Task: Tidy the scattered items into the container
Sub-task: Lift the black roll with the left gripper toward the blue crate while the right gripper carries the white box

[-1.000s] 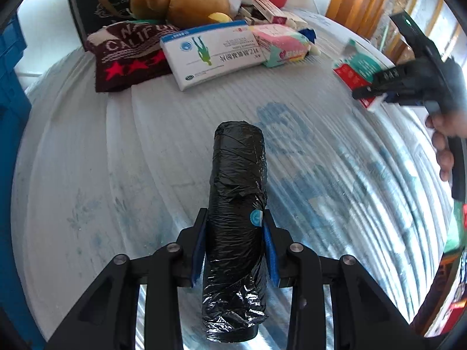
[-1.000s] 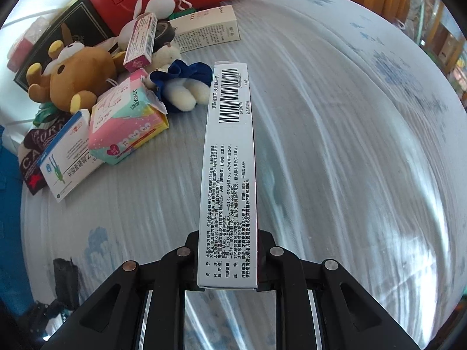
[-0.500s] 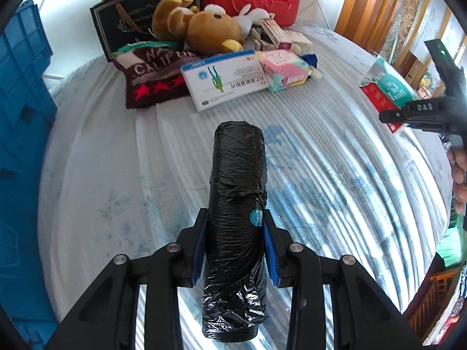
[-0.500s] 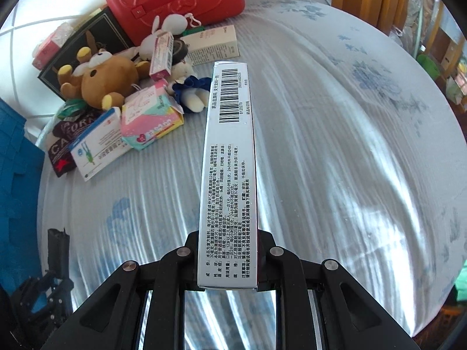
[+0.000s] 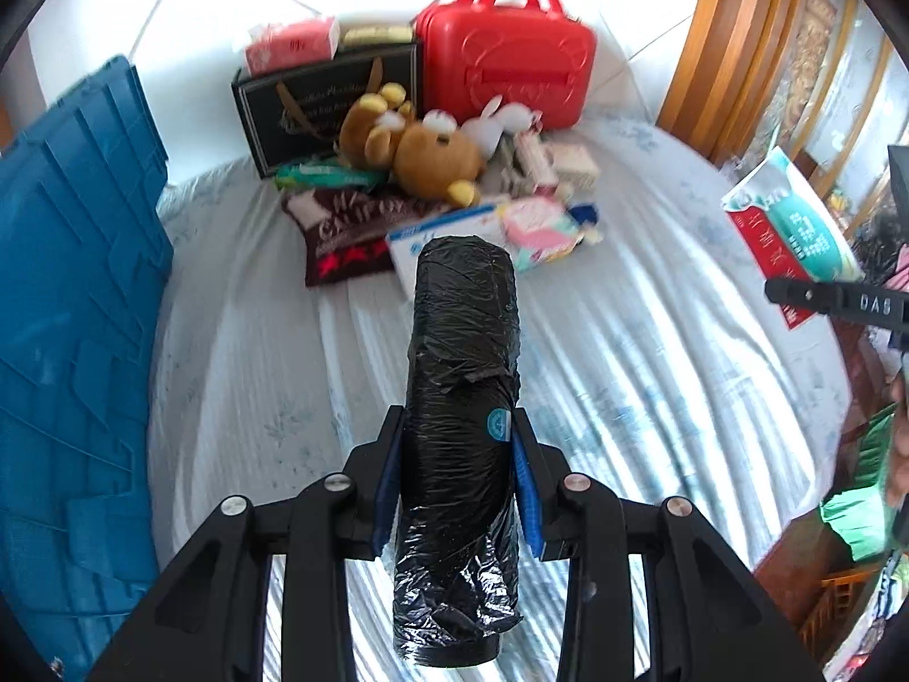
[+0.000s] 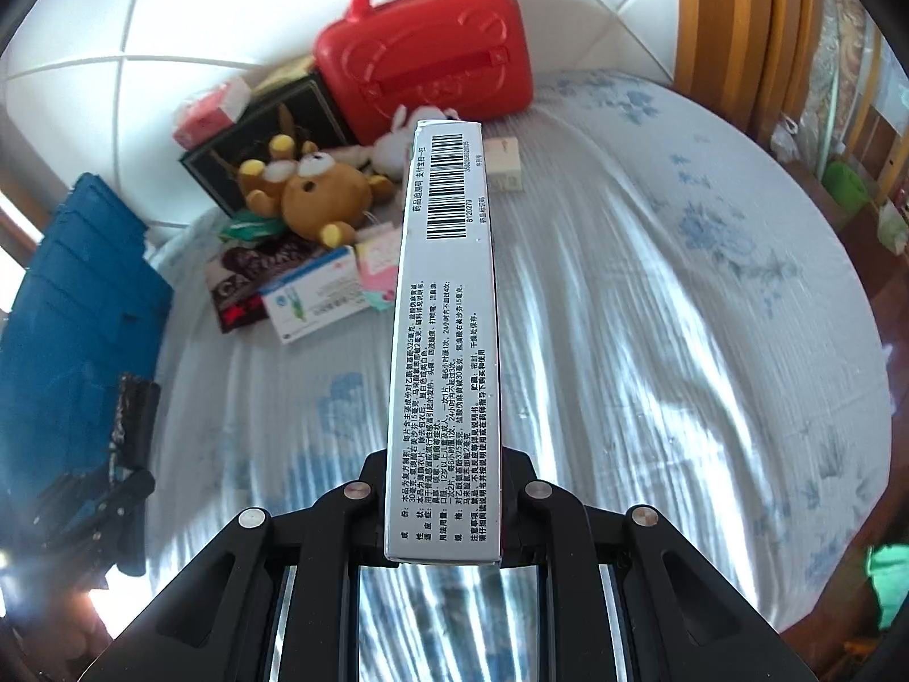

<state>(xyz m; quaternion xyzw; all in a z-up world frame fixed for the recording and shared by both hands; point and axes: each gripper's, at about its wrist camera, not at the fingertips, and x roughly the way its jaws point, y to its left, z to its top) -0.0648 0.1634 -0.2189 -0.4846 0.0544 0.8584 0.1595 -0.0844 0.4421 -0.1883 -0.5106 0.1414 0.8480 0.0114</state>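
My left gripper (image 5: 459,454) is shut on a roll of black plastic bags (image 5: 463,375), held high above the bed. A flat medicine box (image 6: 446,341), white-edged with a barcode and small print, is clamped on edge in my shut right gripper (image 6: 444,489). The same box (image 5: 792,227) shows its red and teal face at the right edge of the left wrist view, with the right gripper (image 5: 795,290) under it. The blue plastic crate (image 5: 68,307) stands at the left of the bed. In the right wrist view the crate (image 6: 74,312) lies left, with the left gripper (image 6: 122,454) and its roll over it.
A pile lies at the head of the bed (image 5: 653,341): a brown teddy bear (image 5: 420,148), a red case (image 5: 505,57), a black gift box (image 5: 318,108), a dark cloth (image 5: 341,233), a white and blue medicine box (image 6: 315,298), a pink packet (image 5: 540,227). Wooden furniture (image 6: 738,28) stands at right.
Both grippers have risen well above the bed with their loads still held. The pile looks smaller and farther, and the blue crate has come into view at the left.
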